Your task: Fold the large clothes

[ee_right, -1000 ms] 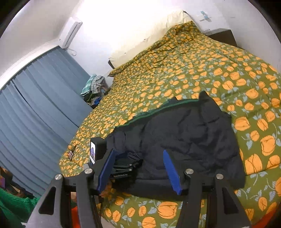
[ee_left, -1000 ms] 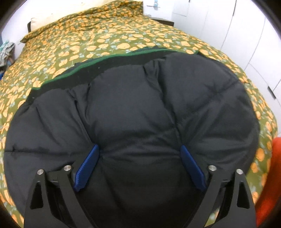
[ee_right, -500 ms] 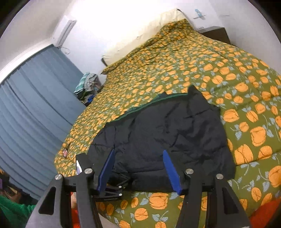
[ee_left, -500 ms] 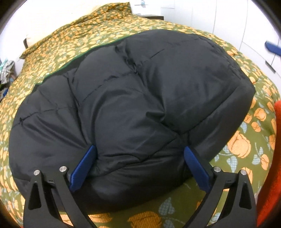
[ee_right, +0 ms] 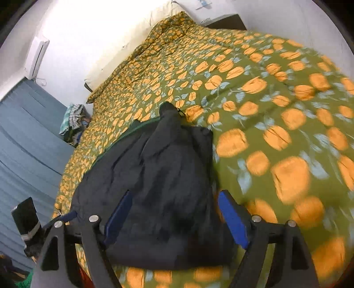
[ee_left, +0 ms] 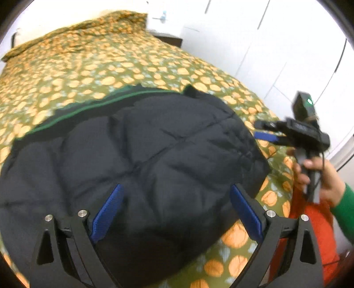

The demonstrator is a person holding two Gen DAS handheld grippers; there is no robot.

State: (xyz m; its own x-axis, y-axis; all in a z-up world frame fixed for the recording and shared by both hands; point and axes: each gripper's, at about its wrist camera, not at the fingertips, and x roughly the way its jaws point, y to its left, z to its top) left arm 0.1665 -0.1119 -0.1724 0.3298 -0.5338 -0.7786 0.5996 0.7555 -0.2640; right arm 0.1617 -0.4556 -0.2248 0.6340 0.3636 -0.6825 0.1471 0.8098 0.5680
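Observation:
A black puffer jacket (ee_left: 143, 159) with a green inner edge lies folded in a bundle on the bed (ee_left: 93, 66); it also shows in the right wrist view (ee_right: 163, 188). My left gripper (ee_left: 174, 206) is open, its blue fingers wide apart just above the jacket's near part, holding nothing. My right gripper (ee_right: 174, 212) is open over the jacket's near right end, empty. It also shows in the left wrist view (ee_left: 265, 133), held by a hand in a green sleeve, beside the jacket's right edge.
The bed has a green quilt with orange flowers (ee_right: 276, 110). White wardrobe doors (ee_left: 276, 44) stand to the right, a dark nightstand (ee_right: 225, 21) at the head, blue curtains (ee_right: 28, 144) and a clothes pile (ee_right: 74, 119) to the left. An orange-red cloth (ee_left: 314, 232) lies at the bed's near edge.
Both grippers have moved in closer over the jacket's near side. The right gripper has swung to the jacket's right end and now shows in the left wrist view. The jacket has not moved.

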